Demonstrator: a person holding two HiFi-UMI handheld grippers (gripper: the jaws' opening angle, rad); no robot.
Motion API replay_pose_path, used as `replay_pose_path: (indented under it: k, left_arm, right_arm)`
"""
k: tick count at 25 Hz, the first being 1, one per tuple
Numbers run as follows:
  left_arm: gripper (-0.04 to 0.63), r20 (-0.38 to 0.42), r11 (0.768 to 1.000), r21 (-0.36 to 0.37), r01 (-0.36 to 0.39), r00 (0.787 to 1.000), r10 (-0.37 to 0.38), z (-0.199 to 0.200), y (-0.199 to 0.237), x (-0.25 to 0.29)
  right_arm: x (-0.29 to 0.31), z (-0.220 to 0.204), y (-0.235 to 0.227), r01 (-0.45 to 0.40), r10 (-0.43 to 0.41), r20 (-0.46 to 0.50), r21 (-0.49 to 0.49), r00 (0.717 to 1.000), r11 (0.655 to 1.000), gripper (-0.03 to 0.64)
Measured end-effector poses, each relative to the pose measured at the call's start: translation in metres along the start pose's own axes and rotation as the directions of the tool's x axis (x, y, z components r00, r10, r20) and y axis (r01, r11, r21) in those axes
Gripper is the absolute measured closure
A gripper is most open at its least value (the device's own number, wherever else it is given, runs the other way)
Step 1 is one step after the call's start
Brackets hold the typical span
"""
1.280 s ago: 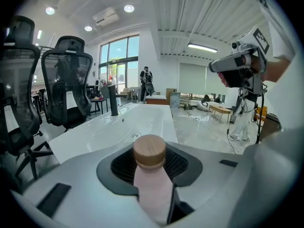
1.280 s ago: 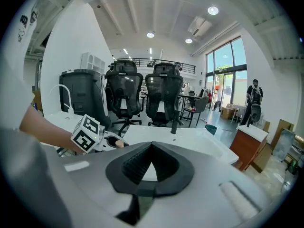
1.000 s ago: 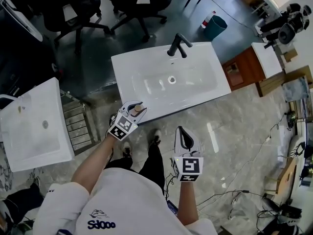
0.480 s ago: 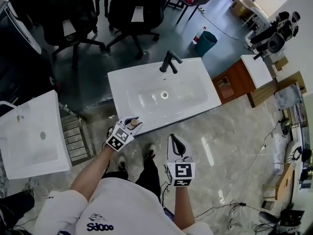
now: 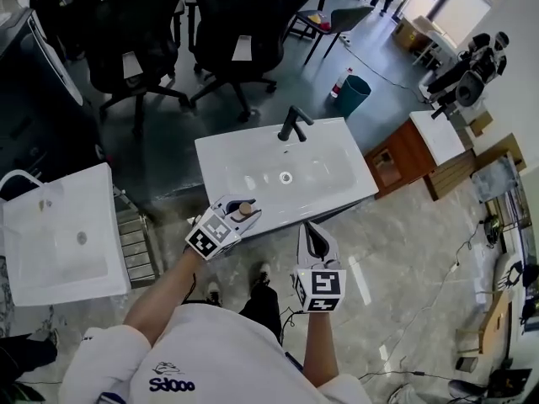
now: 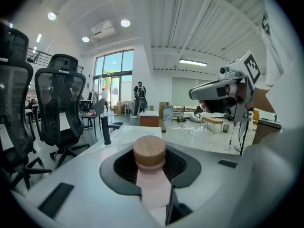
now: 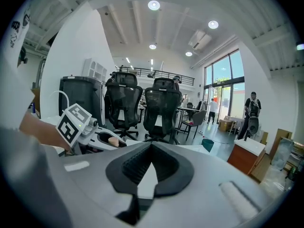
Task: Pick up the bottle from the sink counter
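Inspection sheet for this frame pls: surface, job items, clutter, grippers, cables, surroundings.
surface: white sink counter, black faucet at its far edge.
job's things: bottle, pink with a wooden cap, held in the left gripper by the counter's near edge.
clutter: nothing seen on the counter.
grippers: left gripper shut on the bottle; right gripper shut, empty, over the floor.
cables: loose cables on the floor at right.
surroundings: office chairs, teal bin, second sink unit.
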State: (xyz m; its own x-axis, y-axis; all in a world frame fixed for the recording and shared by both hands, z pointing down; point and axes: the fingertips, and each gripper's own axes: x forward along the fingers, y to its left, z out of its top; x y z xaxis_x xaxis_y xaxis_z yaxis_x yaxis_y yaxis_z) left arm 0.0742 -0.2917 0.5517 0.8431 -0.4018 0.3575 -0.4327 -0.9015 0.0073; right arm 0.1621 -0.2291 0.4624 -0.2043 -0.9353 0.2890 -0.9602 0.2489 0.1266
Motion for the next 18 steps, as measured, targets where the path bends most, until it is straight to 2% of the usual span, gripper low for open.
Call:
replay_pose_path:
  k: [5,9,13,18]
  left_arm:
    - [0.485,0.081,0.999,0.016,-0.03,0.996,0.029,0.048,0.006,-0.03]
    - [0.485,0.095,0.998,0.035,-0.054,0.994,0.051,0.074,0.011,-0.052]
    - [0.485,0.131,0.998,0.049,-0.044,0.991,0.037,0.099,0.012,-0.072]
    - [0.485,0.134,0.997,0.064,-0.044,0.99,0.035,0.112,0.013,-0.085]
  right_arm:
    - [-0.001,0.032,-0.004,0.014,-0.014,0.051,-0.015,0.999,1.0,0.607]
    - [-0.001,0.052,-0.005,0.025,-0.022,0.076,-0.031,0.997,0.999,0.607]
    - [-0.002,0.071,-0.003,0.022,-0.017,0.109,-0.043,0.994,0.999,0.607]
    - [-0.004,0.088,-0.002,0.03,-0.021,0.144,-0.064,0.989,0.997,0.607]
